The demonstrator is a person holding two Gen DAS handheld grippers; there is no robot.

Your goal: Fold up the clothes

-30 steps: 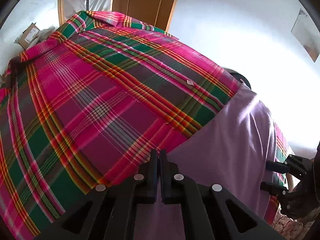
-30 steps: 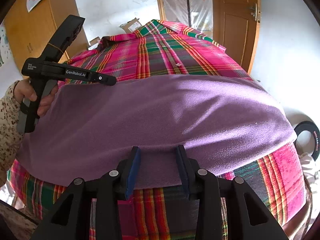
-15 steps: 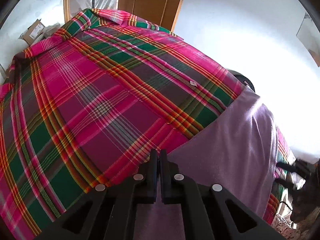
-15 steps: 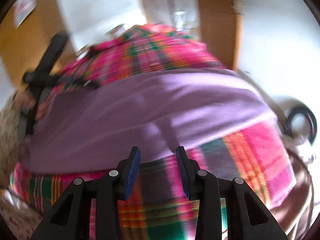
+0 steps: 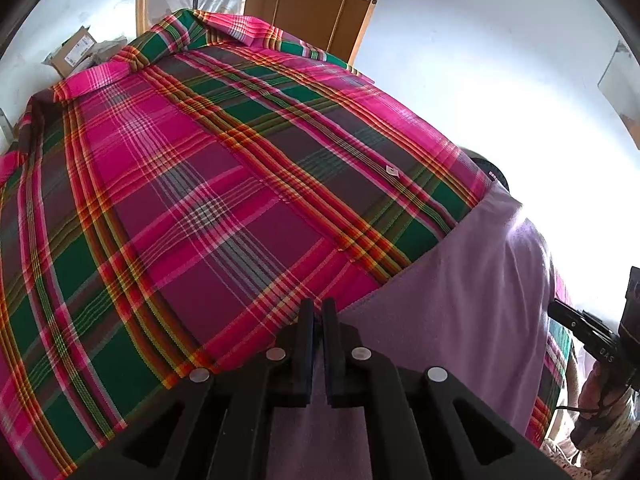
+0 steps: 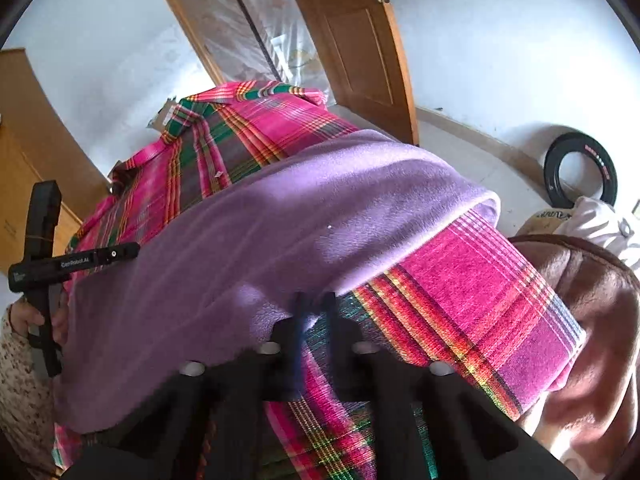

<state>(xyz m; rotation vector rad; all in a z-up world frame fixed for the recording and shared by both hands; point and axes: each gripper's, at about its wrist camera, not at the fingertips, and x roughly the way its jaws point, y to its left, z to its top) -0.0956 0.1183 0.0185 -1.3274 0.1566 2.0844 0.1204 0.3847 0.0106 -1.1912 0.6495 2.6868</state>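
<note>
A soft lilac fleece garment [image 6: 280, 232] lies across the near end of a bed covered by a pink, green and orange plaid cotton sheet [image 5: 192, 208]; in the right wrist view it spans the bed from the left edge to the right corner, already doubled into a long band with a rounded far edge.

The left gripper [image 5: 315, 320] has its two black fingers pressed together with a thin edge of the lilac fleece pinched between them, at the garment's corner where it meets the plaid. The right gripper [image 6: 314, 312] sits at the garment's near hem; that view is smeared by motion, the fingers stand close together and lilac cloth seems bunched between them, but I cannot tell for sure whether they grip it or are just closing on it.

My judgement is that a fold is in hand, with both grippers at the garment's edges. The next move calls for both corners to rise together and travel evenly, so the fleece does not sag in the middle or drag the sheet with it. The fleece looks limp and slightly clingy, so a thin pinch could slip.

Writing: the side of the left gripper, seen from the right wrist, reads "GenRobot.AI" [image 6: 74, 263]. A black ring-shaped tyre [image 6: 580, 172] by the far wall carries red lettering too small to read. Smaller print on the gripper's tail is illegible.
</note>
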